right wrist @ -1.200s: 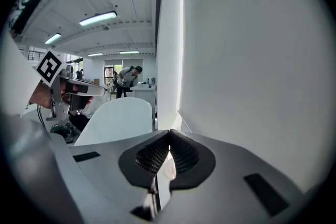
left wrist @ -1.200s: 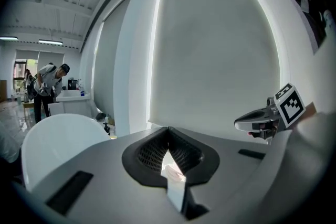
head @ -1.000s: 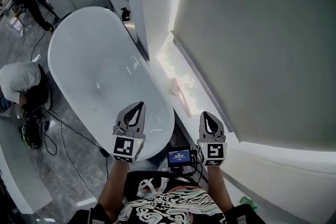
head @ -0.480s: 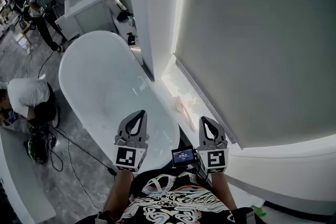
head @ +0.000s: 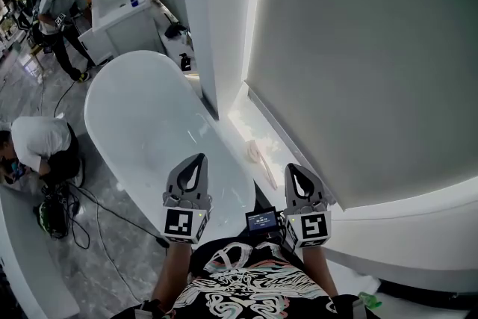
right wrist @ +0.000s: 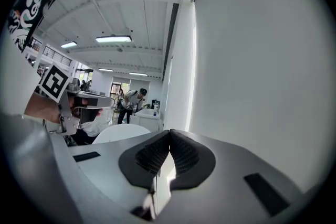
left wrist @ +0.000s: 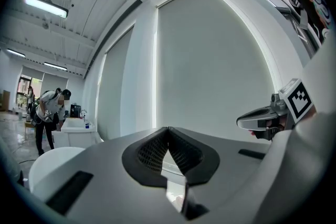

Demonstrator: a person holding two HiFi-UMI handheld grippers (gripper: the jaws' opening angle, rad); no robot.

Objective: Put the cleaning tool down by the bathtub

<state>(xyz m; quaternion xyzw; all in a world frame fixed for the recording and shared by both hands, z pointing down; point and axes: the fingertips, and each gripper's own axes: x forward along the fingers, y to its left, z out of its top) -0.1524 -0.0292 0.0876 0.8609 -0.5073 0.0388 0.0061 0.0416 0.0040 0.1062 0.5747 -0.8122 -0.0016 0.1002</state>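
Two closed, empty grippers: cleaning tool (head: pixel 258 158) lies just ahead of right gripper (head: pixel 292 169), farther from left gripper (head: pixel 197 158), long axis pointing away.

a crouching person (head: pixel 39 143) beside floor cables (head: pixel 101 214), white counter (head: pixel 123 20) beyond.

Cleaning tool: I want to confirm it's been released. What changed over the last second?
Nothing was gripped or released. The view tilted up, showing more of a standing person. The cleaning tool stayed on the ledge beside the bathtub; left gripper and right gripper stayed shut, empty.
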